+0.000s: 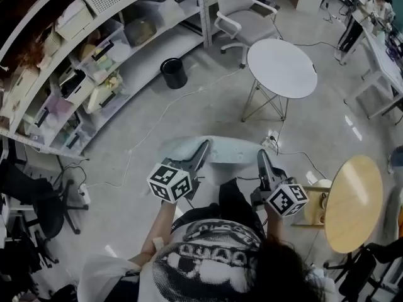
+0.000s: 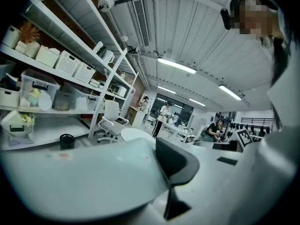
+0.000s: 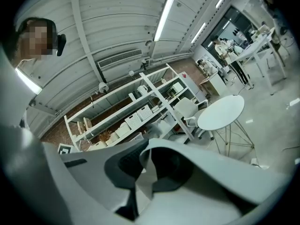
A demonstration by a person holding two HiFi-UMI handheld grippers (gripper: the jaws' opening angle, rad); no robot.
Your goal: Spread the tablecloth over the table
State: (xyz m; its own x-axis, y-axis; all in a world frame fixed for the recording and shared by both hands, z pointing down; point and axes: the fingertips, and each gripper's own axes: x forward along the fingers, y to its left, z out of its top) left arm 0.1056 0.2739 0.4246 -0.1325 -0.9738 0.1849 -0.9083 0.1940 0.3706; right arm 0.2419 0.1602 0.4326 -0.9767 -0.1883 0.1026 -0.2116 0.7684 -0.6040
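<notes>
A pale grey-blue tablecloth (image 1: 230, 151) hangs stretched between my two grippers, held in the air in front of the person. My left gripper (image 1: 200, 151) is shut on its left edge; in the left gripper view the tablecloth (image 2: 84, 182) fills the lower left and drapes against the dark jaw pad (image 2: 180, 161). My right gripper (image 1: 262, 159) is shut on the right edge, where a fold of tablecloth (image 3: 145, 172) is pinched between the dark jaws. The round white table (image 1: 281, 68) stands ahead and a little to the right, with bare floor between it and the cloth. It is also visible as the round white table (image 2: 136, 134) and the round white table (image 3: 221, 112).
A white office chair (image 1: 242, 17) stands behind the table. Long shelving (image 1: 94, 61) with bins runs along the left, and a black waste bin (image 1: 174, 73) stands before it. A round wooden table (image 1: 352, 203) is close on the right. A cable and power strip (image 1: 271, 143) lie on the floor.
</notes>
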